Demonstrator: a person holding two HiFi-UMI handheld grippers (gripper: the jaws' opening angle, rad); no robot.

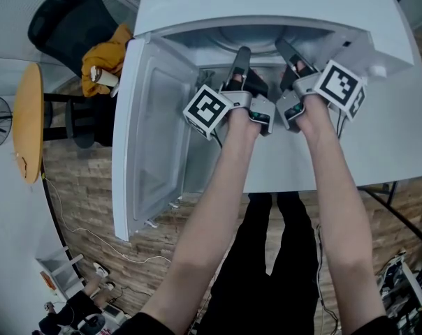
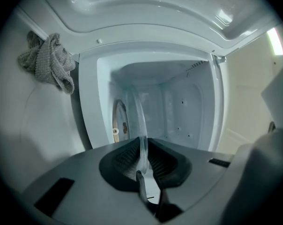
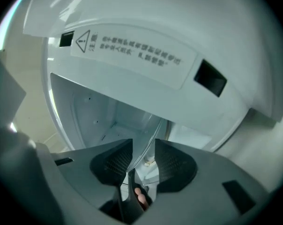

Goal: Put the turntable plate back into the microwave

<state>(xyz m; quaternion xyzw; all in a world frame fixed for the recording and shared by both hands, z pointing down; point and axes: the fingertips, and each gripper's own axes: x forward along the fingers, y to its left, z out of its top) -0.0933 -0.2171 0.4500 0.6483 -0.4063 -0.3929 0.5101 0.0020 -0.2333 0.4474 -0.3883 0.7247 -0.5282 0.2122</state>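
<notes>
Our glass turntable plate (image 2: pixel 136 111) reaches into the microwave (image 1: pixel 267 5) cavity, its rim pinched tight in our left gripper (image 2: pixel 142 143). Our right gripper (image 3: pixel 142 146) holds its 2 jaws wide, with the rim loose between them. The microwave door (image 1: pixel 151 138) stands open.

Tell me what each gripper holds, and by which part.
The left gripper clamps the plate by its rim. The right gripper is open, the rim loose between its jaws.

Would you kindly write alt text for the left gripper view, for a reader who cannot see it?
The left gripper is clamped on the rim of the glass turntable plate, held edge-on at the open microwave. A crumpled cloth shows at upper left.
</notes>
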